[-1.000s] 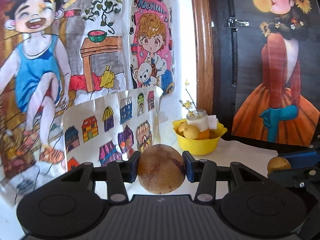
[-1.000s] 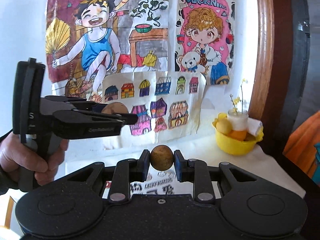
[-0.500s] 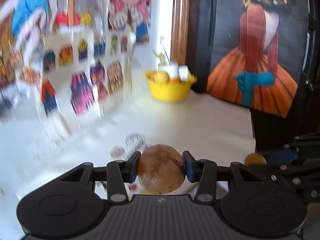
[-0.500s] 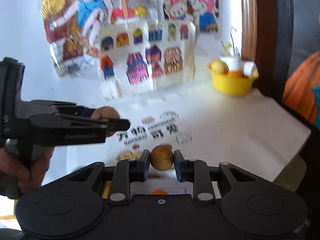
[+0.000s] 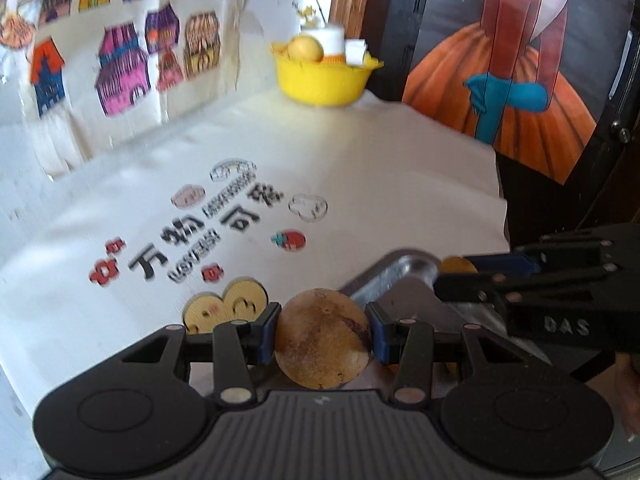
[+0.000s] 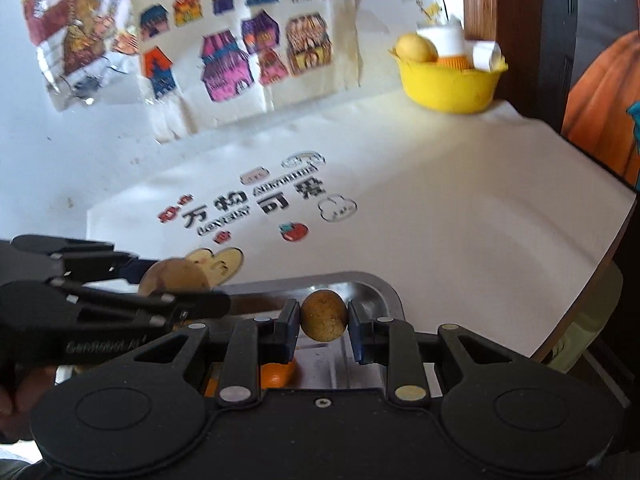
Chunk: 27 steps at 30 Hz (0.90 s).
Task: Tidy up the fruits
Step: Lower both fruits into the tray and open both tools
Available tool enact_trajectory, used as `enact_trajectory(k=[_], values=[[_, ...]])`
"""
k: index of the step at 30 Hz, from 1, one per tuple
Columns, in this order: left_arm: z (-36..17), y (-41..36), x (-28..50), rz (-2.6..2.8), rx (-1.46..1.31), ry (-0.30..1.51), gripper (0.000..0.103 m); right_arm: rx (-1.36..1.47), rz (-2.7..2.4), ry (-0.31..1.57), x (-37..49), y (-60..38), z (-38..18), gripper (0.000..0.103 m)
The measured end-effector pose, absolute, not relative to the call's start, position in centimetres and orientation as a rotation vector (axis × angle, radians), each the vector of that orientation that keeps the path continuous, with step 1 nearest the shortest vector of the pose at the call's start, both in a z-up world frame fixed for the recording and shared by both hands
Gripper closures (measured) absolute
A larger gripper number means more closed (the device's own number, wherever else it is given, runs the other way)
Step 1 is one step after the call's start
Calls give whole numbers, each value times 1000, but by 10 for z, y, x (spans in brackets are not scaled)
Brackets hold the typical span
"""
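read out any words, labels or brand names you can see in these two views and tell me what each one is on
"万物" and "可爱": black characters printed on the white table cover, with smaller lettering between them too blurred to read.
"DAS": raised letters on the right gripper, seen side-on from the left wrist view.
Raised lettering on the left gripper in the right wrist view: too blurred to read.
Nothing else is legible.

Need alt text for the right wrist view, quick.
The right gripper holds a small brown fruit above a metal tray. At left, the left gripper holds a larger brown fruit; a yellow bowl sits far back.
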<state>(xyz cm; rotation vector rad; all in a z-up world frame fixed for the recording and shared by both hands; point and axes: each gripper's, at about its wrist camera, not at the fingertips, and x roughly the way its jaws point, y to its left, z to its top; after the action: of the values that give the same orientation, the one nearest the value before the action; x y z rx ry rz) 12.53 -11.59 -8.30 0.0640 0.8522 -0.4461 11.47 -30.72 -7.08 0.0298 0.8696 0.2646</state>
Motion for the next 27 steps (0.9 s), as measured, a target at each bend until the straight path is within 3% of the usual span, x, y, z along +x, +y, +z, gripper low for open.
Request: enact_trajectory(k=[15, 27], values=[[-96, -130, 125, -438, 124, 869, 51, 64, 270, 921, 130, -310, -97, 74], [-97, -133, 122, -437, 154, 864, 46, 108, 270, 917, 133, -314, -94, 67]])
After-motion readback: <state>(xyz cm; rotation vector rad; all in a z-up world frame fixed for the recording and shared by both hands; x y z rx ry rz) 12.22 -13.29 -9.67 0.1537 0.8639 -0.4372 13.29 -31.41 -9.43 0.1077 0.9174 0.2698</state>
